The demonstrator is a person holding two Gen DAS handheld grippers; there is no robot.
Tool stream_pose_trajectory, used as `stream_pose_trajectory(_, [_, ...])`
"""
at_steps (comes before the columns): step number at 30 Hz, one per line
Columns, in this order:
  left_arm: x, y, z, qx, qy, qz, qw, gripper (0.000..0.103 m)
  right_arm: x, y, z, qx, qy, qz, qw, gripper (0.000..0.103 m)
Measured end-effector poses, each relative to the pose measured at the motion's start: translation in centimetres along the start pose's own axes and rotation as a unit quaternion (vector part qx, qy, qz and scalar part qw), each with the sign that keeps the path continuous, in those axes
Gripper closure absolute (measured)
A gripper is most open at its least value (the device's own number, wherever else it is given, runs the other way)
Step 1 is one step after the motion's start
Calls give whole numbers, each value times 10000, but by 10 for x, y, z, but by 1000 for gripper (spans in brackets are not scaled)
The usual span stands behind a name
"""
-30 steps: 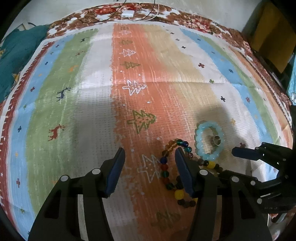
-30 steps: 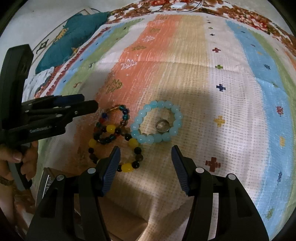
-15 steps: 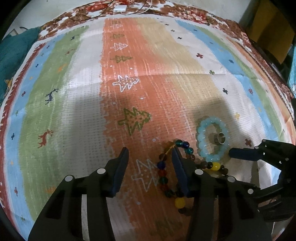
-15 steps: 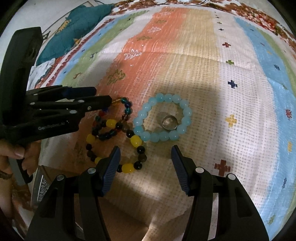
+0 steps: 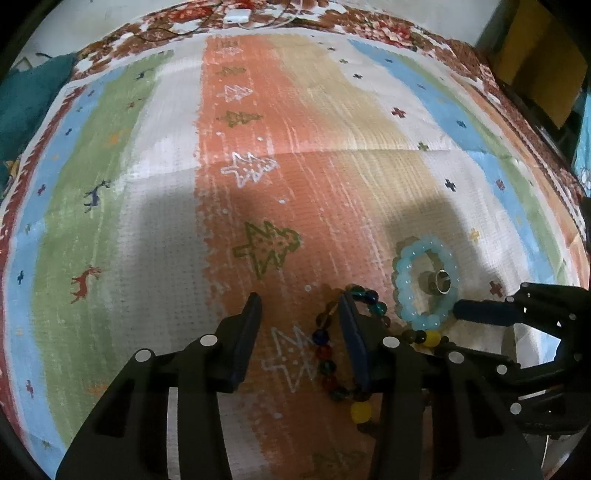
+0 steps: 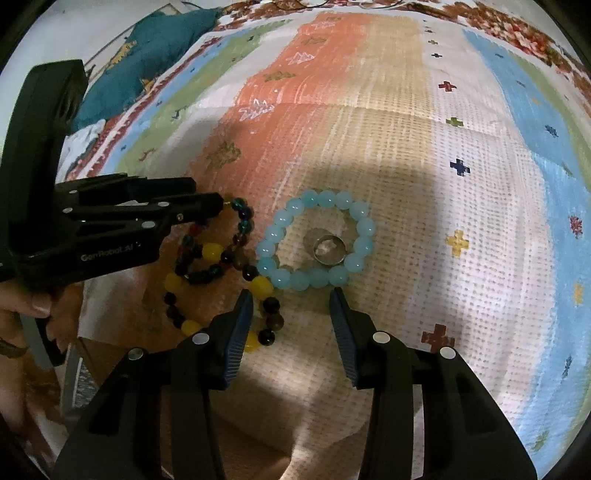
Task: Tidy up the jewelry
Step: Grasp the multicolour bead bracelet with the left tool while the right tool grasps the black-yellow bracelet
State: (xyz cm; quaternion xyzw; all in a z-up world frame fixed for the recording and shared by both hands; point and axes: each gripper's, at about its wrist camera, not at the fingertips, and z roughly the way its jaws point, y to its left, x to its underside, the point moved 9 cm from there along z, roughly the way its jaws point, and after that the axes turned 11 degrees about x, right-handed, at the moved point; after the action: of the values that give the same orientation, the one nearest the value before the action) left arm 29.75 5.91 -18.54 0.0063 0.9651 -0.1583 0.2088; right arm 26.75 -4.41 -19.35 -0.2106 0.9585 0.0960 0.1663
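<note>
- There are three pieces of jewelry on the striped cloth (image 6: pixel 424 155): one light blue bead bracelet (image 6: pixel 317 243), one bracelet of mixed dark, yellow and coloured beads (image 6: pixel 221 273), and one silver ring (image 6: pixel 328 250).
- The ring lies flat inside the blue bracelet, near its right and lower side, and I cannot tell if it touches the beads.
- The blue bracelet is a closed, slightly oval loop lying flat; in the right wrist view its long axis goes left to right.
- The mixed bracelet lies just left of the blue one, and the two seem to touch at one point. It is bent into an irregular, folded shape, longer from far to near.
- There are two grippers. The left gripper (image 5: pixel 301 332) has its jaws apart and holds nothing; its right finger stands over the mixed bracelet (image 5: pixel 332 354).
- The right gripper (image 6: pixel 291 314) is also spread and empty, with its tips just at the near side of the blue bracelet.
- Only the right wrist view shows the person's hand (image 6: pixel 33 306) on the handle of the left gripper, and the whole mixed bracelet.
- Only the left wrist view shows a white small device with cables (image 5: pixel 238 16) at the far edge of the cloth.
</note>
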Motion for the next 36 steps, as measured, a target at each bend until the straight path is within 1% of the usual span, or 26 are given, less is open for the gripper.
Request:
stream_pose_trajectory(4, [-2,2,-4,12,-40,-54,10000,60,-3,6,-5,-186,-75,8,9998,60])
stream_pose_trajectory(9, [4,-2,5,117,122,-3,9999,60,-2,7,-2,-200,-16,-17,9998,60])
stream_pose_trajectory(16, [5,-5,8,31,165,180,9997,60,0,9,3,-146,45,-102,9998,60])
stream_pose_trajectory(18, [6,-5,8,65,169,179,9997,69,0,8,4,-58,34,-104,9999,67])
stream_pose_trajectory(19, [6,-5,8,90,172,177,9997,70,0,6,4,-2,30,-112,9999,72])
stream_pose_trajectory(20, [6,-5,8,105,179,182,9996,77,0,5,5,31,27,-125,9999,75])
stream_pose_trajectory(21, [6,-5,8,127,191,190,9996,86,0,4,5,19,32,-117,9999,79])
stream_pose_trajectory(22, [7,-5,10,145,216,188,9995,89,1,4,6,-20,57,-119,9999,90])
stream_pose_trajectory(23, [7,-5,10,147,210,189,9995,89,1,4,7,-30,76,-133,9999,92])
stream_pose_trajectory(25, [8,-5,9,140,205,194,9995,91,2,5,7,41,54,-224,9997,92])
stream_pose_trajectory(26, [8,-4,9,141,202,171,9996,94,2,5,6,56,46,-252,9997,92])
stream_pose_trajectory(30, [6,-5,4,216,157,112,9996,94,2,3,3,85,-9,-285,9996,92])
stream_pose_trajectory(36, [0,-14,-16,366,-71,138,9992,94,-2,5,-14,71,-241,-306,9992,93])
